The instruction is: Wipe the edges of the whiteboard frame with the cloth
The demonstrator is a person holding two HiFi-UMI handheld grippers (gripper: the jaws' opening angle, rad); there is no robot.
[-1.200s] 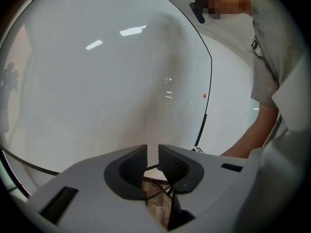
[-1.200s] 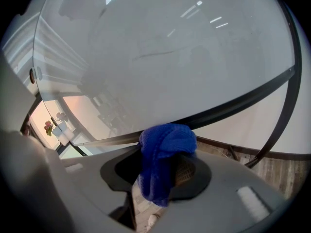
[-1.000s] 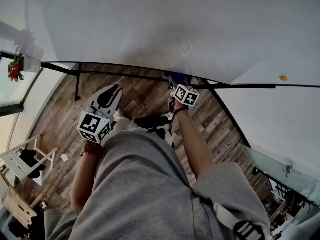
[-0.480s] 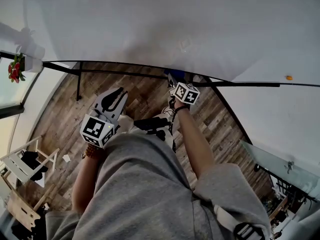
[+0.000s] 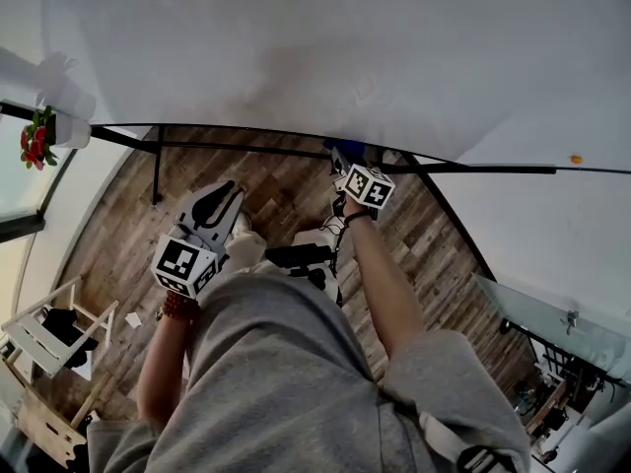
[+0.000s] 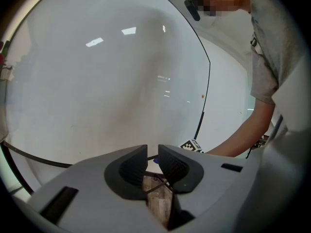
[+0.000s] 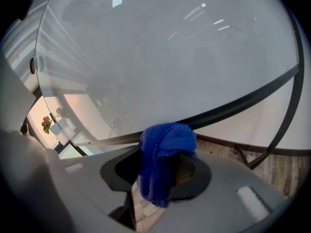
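Observation:
The whiteboard [image 5: 296, 47] fills the top of the head view, and its black frame [image 5: 473, 168] runs along its lower edge. My right gripper [image 5: 347, 162] is shut on a bunched blue cloth [image 5: 345, 151], which presses against that lower edge near its middle. In the right gripper view the cloth [image 7: 163, 154] bulges out between the jaws and touches the frame [image 7: 243, 103]. My left gripper [image 5: 227, 191] hangs lower left over the floor, away from the board. Its jaws stand a narrow gap apart with nothing in them [image 6: 152, 161].
Wooden floor lies below the board, with the stand's black legs [image 5: 158, 170] at the left. A white chair [image 5: 44, 328] stands at the lower left, red flowers [image 5: 37, 138] at the left edge. A small orange magnet [image 5: 575, 159] sits on the board at the right.
The left gripper has shifted slightly back to the left and stayed empty. The right gripper and cloth stay at the same place on the lower frame edge.

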